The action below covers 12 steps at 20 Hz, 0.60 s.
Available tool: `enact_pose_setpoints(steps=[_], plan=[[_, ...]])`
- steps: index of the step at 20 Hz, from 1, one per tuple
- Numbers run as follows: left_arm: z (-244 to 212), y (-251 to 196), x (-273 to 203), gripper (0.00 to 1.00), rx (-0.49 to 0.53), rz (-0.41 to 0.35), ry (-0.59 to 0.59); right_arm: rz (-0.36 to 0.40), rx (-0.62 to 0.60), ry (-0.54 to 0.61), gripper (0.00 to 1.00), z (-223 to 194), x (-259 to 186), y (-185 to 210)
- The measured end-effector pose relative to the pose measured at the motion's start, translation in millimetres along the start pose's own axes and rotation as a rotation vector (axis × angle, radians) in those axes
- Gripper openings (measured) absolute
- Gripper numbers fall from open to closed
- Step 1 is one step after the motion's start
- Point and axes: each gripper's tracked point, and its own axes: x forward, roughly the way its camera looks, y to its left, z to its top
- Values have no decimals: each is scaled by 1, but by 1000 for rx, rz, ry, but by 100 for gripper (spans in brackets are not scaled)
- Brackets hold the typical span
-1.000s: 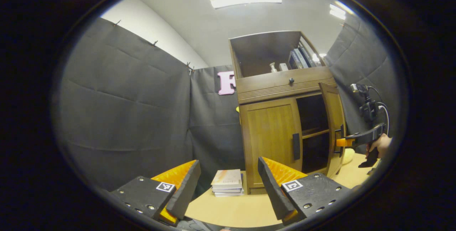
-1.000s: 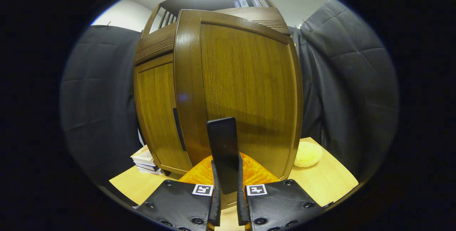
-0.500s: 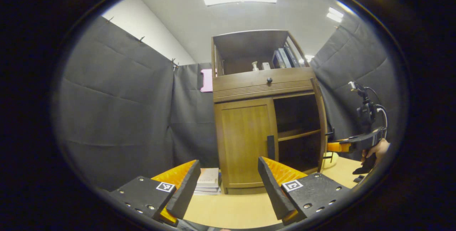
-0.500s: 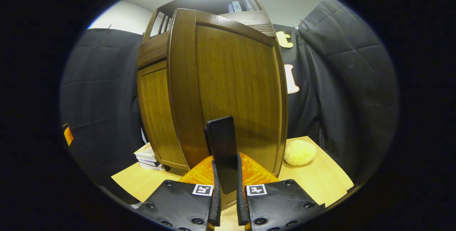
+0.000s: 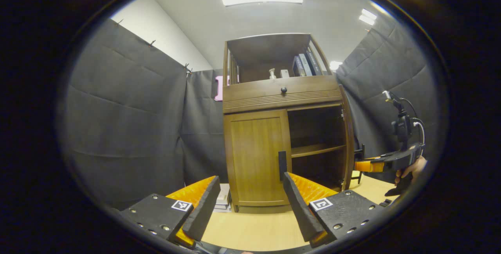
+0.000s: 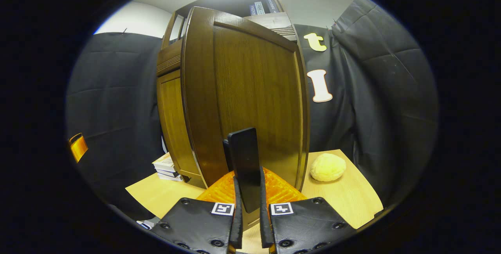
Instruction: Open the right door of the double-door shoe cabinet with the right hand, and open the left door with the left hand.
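Observation:
A brown wooden shoe cabinet (image 5: 274, 93) stands on the light table. Its right door (image 5: 347, 136) is swung out wide, and the dark inside with a shelf (image 5: 313, 150) shows. The left door (image 5: 256, 156) is closed, its dark handle (image 5: 282, 161) near the middle edge. My left gripper (image 5: 250, 201) is open, low in front of the left door and apart from it. In the right gripper view, the right door (image 6: 250, 93) stands close, and my right gripper (image 6: 248, 211) is shut on its dark handle (image 6: 244, 160). The right gripper (image 5: 362, 164) also appears in the left gripper view at the door's edge.
A stack of books (image 6: 166, 166) lies left of the cabinet on the table (image 6: 164, 195). A yellow plush ball (image 6: 328, 166) sits on the table to the right of the open door. Books and small bottles stand on the cabinet's top shelf (image 5: 297, 66). Black cloth walls surround the booth.
The right door has swung further open with my right gripper on its handle. My left gripper's view has shifted so the cabinet's left door sits nearer the middle.

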Motion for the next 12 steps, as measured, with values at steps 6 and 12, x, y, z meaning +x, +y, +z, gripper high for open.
enact_pose_setpoints(steps=[6,12], plan=[[5,-27,0,94,16,-18,-4,-2,1,-12,16,0,-15,-23],[11,-53,1,94,32,-37,-9,-32,2,-24,19,4,-29,-57]])
